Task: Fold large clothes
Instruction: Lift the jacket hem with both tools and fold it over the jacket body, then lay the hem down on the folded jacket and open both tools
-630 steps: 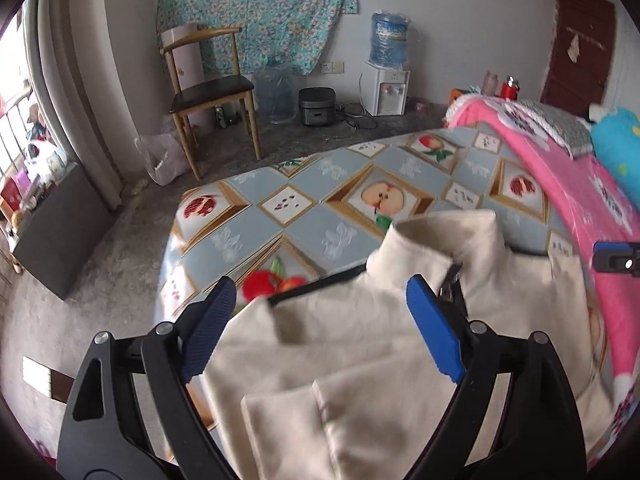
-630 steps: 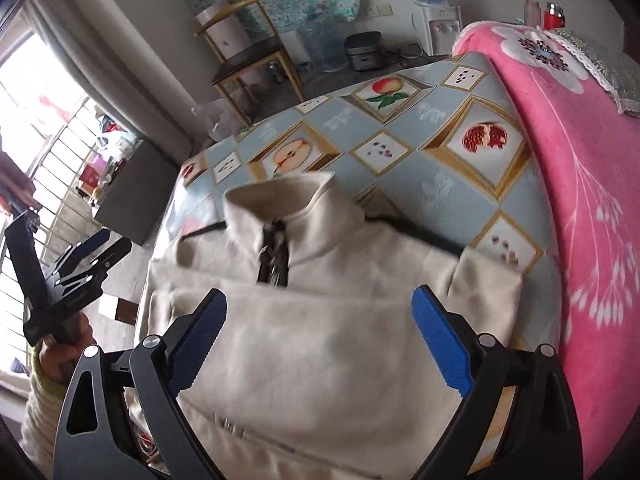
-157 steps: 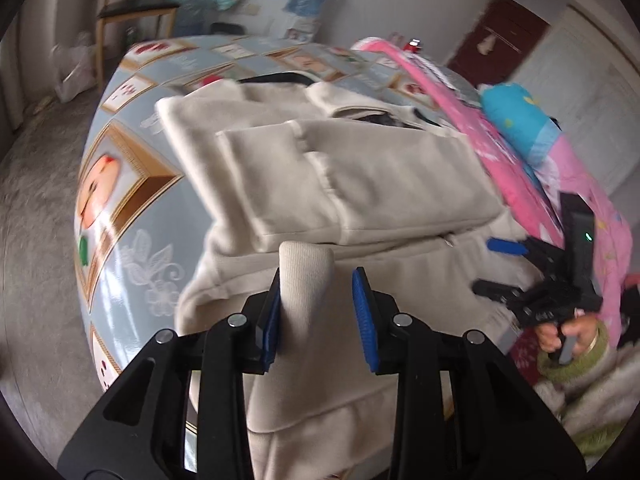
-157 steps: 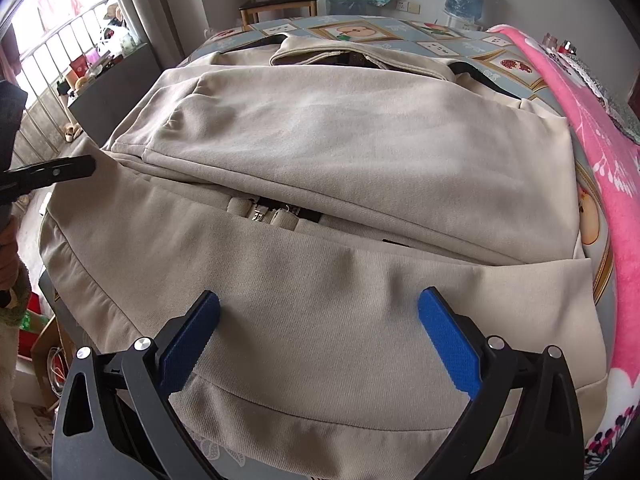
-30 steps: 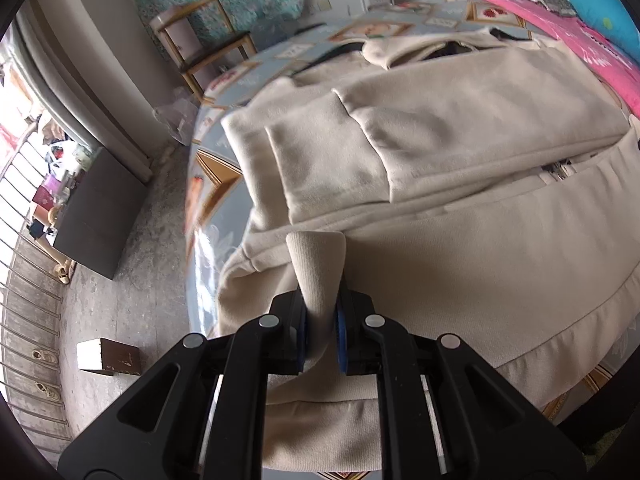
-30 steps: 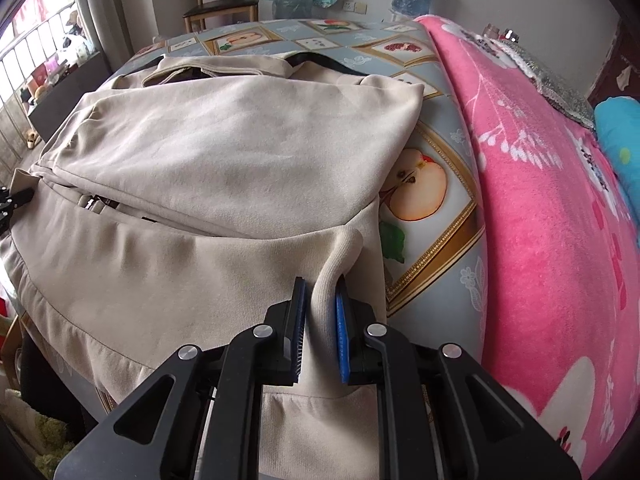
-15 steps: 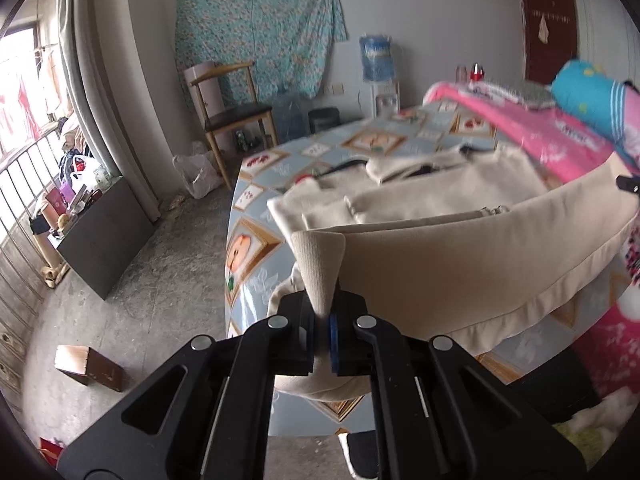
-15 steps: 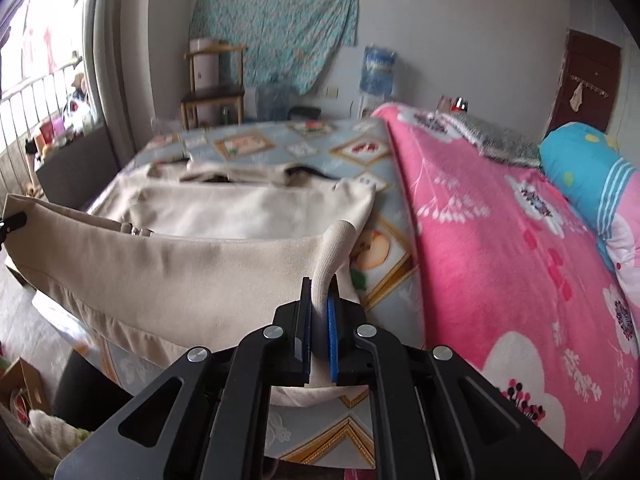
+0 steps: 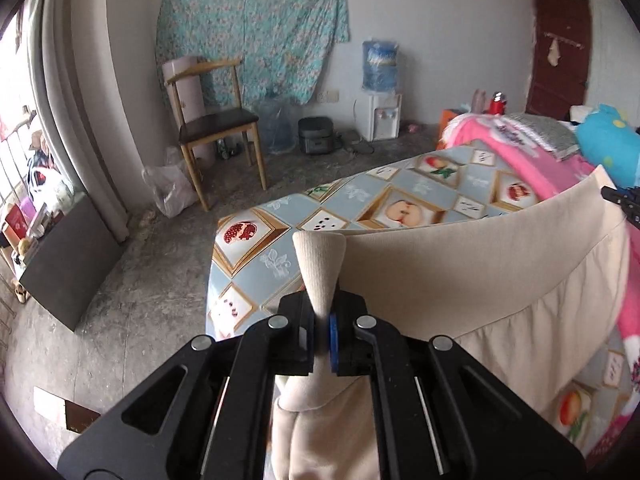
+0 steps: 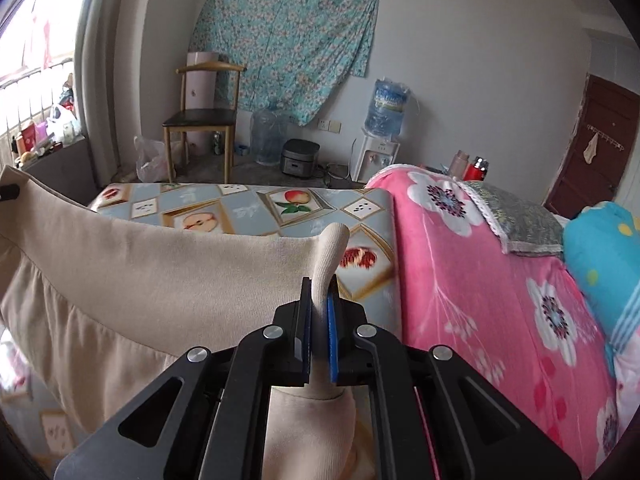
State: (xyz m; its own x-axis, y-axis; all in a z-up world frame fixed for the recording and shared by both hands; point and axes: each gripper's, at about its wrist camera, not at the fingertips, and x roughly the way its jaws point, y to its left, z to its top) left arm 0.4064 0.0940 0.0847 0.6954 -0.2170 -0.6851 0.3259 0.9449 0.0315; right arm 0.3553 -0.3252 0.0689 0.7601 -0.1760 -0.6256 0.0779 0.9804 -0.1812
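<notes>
I hold the coat hem stretched above the bed, left gripper and right gripper each pinching a corner (thin bites); a tug could slip one free.

The left hand-held gripper is clamped tight on a pinched fold of the beige garment, its blue pads pressing the cloth from both sides. From the grip, the garment's hem stretches away to the right in a raised, taut band above the bed, which is covered with a fruit-patterned sheet. At the far right edge, the black tip of the right hand-held gripper meets the garment's other corner. A pink blanket lies along the bed's right side. Beyond stand a wooden chair, a water dispenser and a floral cloth on the wall.
</notes>
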